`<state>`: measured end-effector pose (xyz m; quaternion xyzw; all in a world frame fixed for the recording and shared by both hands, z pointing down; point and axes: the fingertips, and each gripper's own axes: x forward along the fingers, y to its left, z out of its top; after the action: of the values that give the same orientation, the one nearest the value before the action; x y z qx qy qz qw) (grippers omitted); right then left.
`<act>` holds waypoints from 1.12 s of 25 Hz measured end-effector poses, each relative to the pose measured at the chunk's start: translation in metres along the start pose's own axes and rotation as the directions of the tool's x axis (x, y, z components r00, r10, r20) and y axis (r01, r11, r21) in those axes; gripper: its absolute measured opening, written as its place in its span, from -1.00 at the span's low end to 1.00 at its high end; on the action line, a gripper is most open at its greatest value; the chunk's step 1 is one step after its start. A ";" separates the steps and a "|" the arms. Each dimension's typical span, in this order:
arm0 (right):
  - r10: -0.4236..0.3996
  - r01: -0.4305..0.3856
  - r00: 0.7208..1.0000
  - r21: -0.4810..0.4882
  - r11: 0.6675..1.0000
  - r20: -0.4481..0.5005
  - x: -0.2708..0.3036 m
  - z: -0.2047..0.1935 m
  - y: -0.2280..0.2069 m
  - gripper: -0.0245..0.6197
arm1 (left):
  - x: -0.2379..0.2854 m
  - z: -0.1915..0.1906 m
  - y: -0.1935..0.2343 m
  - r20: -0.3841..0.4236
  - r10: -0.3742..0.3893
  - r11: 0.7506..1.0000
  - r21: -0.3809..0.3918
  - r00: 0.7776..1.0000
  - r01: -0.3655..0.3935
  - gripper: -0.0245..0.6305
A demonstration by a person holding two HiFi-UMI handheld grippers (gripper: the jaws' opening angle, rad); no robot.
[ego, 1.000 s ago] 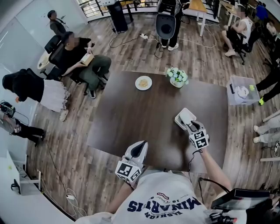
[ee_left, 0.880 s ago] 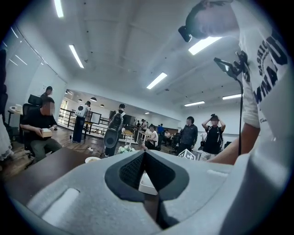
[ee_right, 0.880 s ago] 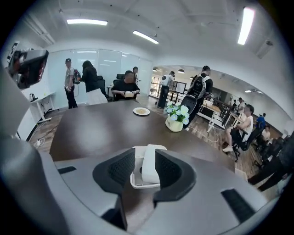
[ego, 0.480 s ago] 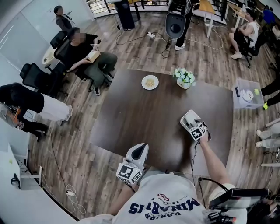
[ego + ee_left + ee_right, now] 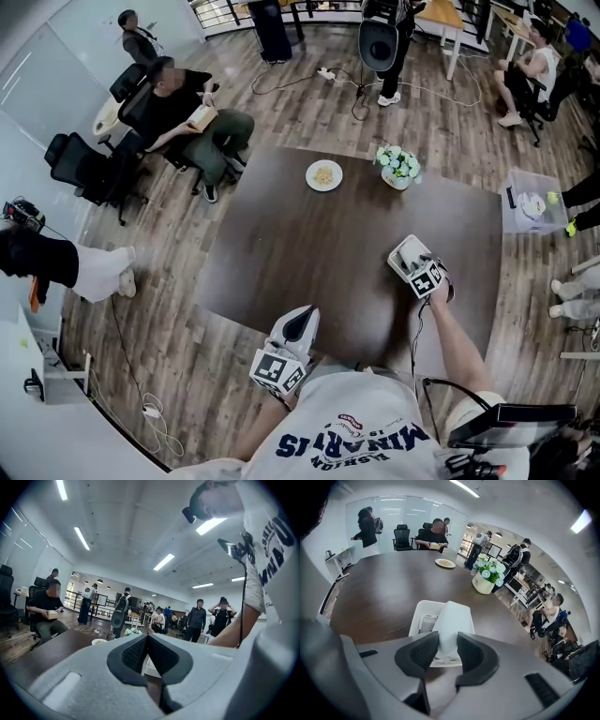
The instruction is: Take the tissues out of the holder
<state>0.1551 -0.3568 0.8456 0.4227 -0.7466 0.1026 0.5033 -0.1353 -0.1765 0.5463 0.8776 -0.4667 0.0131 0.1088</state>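
A white tissue holder (image 5: 403, 251) stands on the dark table (image 5: 309, 244) at its right side. In the right gripper view the holder (image 5: 423, 609) lies just ahead, with a white tissue (image 5: 452, 618) sticking up out of it. My right gripper (image 5: 447, 641) is over the holder's near end (image 5: 419, 267), and its jaws are closing, with the tissue filling the gap and touching both pads. My left gripper (image 5: 300, 317) hangs at the table's near edge, well away from the holder. In its own view the left gripper (image 5: 146, 641) is shut with nothing in it.
A plate of food (image 5: 324, 175) and a pot of flowers (image 5: 398, 166) sit at the table's far side; the flowers (image 5: 487, 578) stand beyond the holder. A clear plastic bin (image 5: 530, 200) is on the floor to the right. People sit and stand around the room.
My right gripper has come forward over the holder, where it now covers the holder's near end. The left gripper has stayed put. A person at the left has walked out of view.
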 end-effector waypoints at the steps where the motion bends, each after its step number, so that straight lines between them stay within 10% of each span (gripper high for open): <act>1: -0.001 0.001 1.000 0.001 1.000 -0.001 0.000 0.000 0.000 -0.51 | 0.000 0.001 -0.001 0.000 -0.002 1.000 0.006 1.000 0.002 -0.91; 28: -0.028 0.028 0.999 0.002 1.000 0.042 -0.017 -0.001 -0.011 -0.90 | 0.002 0.008 -0.010 0.006 -0.015 1.000 0.020 1.000 0.015 -0.91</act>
<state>0.1655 -0.3542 0.8289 0.4354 -0.7509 0.0873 0.4888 -0.1265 -0.1739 0.5366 0.8822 -0.4601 0.0143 0.0988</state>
